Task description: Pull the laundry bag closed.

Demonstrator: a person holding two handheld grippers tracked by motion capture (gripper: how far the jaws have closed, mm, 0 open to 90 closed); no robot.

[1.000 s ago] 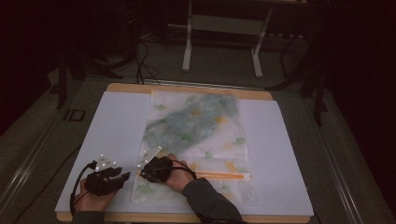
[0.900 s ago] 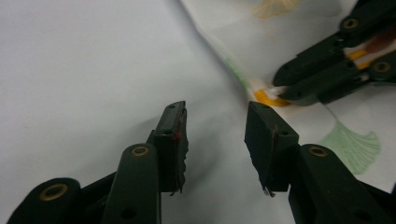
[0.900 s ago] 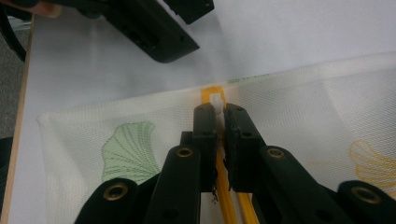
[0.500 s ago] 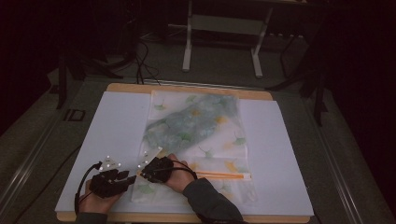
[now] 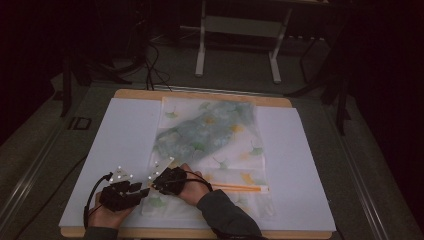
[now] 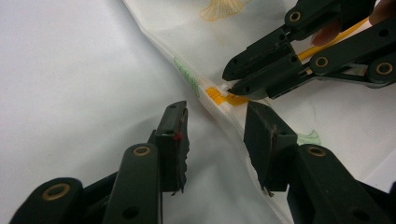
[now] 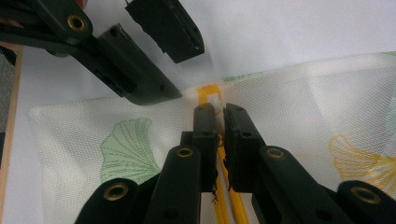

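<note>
The right gripper (image 7: 219,116) has its fingers pinched on the zipper pull (image 7: 212,100) at the near left edge of a mesh bag (image 5: 210,135) lying flat on the bench (image 5: 120,130). The left gripper (image 6: 215,135), fingers spread, straddles that edge, seemingly to anchor it before the pull is drawn along the orange zipper (image 5: 240,188). A white sheet covers the bench; the room is dark.

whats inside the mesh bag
Inside the mesh bag a blue-green bundle shows dimly through the fabric. The printed mesh blurs it, so what it is cannot be told.
</note>
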